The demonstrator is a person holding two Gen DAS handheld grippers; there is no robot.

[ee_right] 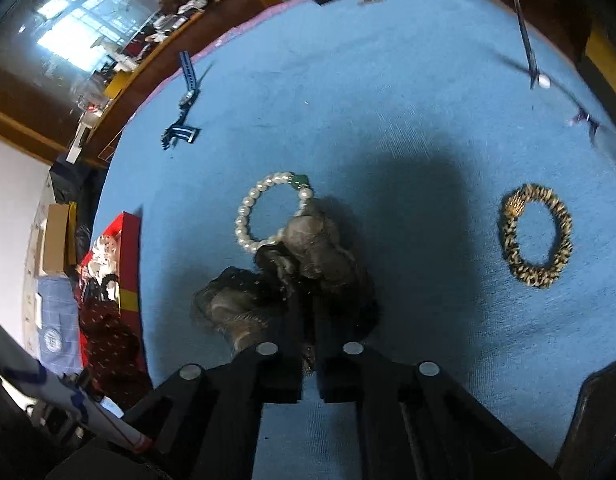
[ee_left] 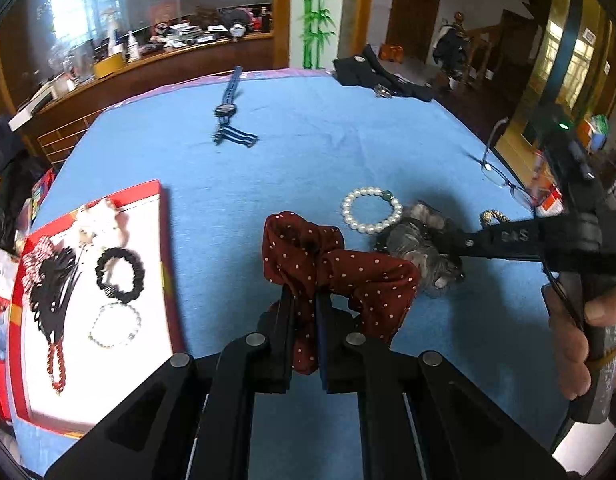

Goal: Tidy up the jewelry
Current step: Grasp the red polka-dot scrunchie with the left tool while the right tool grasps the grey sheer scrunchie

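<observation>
Each tool is built of matte black linkage arms, joined by round silver rivets. On the right tool (ee_left: 448, 246), white lettering and a green light are seen; bare skin shows on the right hand (ee_left: 580, 344).

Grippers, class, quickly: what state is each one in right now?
Left gripper: closed on the dark red, white-dotted fabric scrunchie.
Right gripper: closed on the grey furry scrunchie.

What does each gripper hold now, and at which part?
The left gripper pinches the red dotted scrunchie at a fold of its near side. The right gripper pinches the grey scrunchie at its near edge.
</observation>
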